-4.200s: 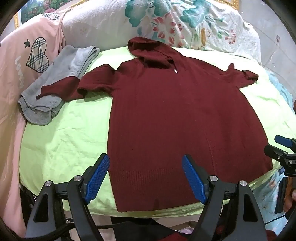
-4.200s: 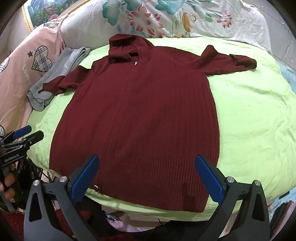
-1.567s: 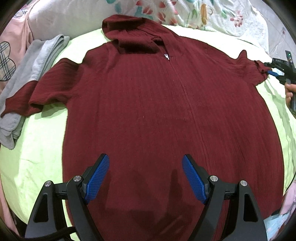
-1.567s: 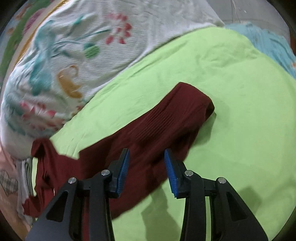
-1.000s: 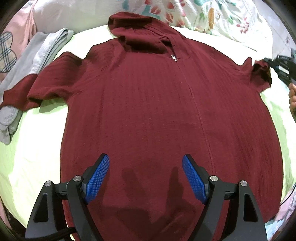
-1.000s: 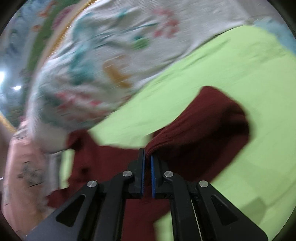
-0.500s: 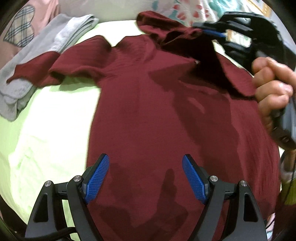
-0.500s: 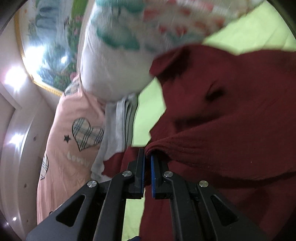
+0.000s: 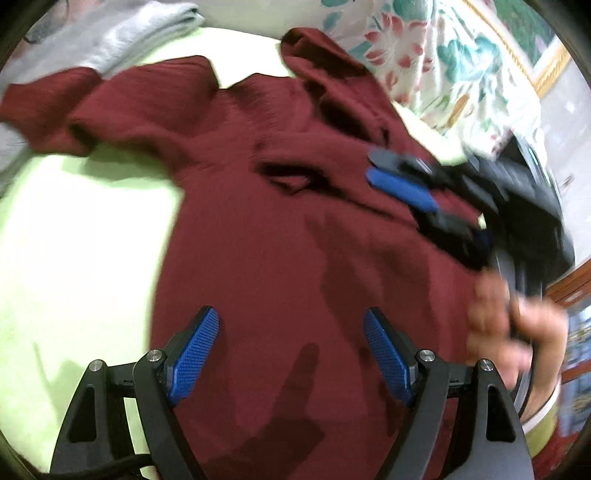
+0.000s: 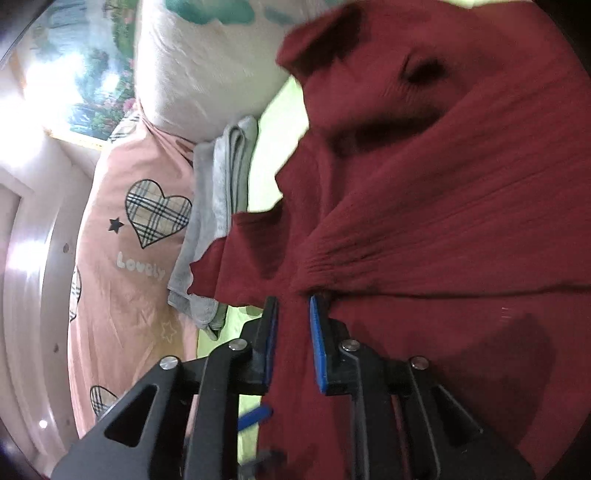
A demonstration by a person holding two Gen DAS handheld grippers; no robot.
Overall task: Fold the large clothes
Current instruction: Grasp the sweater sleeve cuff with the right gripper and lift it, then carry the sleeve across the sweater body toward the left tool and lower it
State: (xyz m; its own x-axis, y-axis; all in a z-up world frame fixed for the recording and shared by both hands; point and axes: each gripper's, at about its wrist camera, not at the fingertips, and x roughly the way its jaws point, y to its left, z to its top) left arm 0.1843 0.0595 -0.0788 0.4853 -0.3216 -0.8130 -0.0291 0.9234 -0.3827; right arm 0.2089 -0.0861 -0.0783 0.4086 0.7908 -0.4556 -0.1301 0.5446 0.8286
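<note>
1. While the maroon hooded sweater [image 9: 280, 236] lies face up across the lime-green sheet [image 9: 74, 236], its body spread flat and its hood [image 9: 317, 55] toward the floral pillow [image 9: 454, 62], one sleeve [image 10: 436, 236] is seen laid over the chest, and the folding-in of that sleeve is judged to be the step in hand.
2. The right gripper [image 10: 292, 332] is seen with its blue pads slightly parted at the bunched sleeve end; maroon knit fills the gap, but whether any cloth is pinched cannot be told, so it is read as a release.
3. For a clean fold, the sleeve should be let down flat before the gripper is lifted away, so that no ridge is dragged up with the pads.
4. The puckers that radiate from the sleeve end are best smoothed toward the shoulder, since ribbed knit is judged to be stretchy and apt to hold creases.
5. The left gripper [image 9: 291, 354] is held spread wide above the lower body of the sweater, nothing being pinched; it is judged well placed to press the body down if the cloth is pulled.
6. The other sleeve [image 9: 55, 107] is spread outward, its cuff resting on the folded grey garment [image 9: 110, 33]; care is advised that the grey cloth is not caught when this sleeve is taken.
7. The pink heart-print bedding [image 10: 140, 229] lies beyond and is not involved.
</note>
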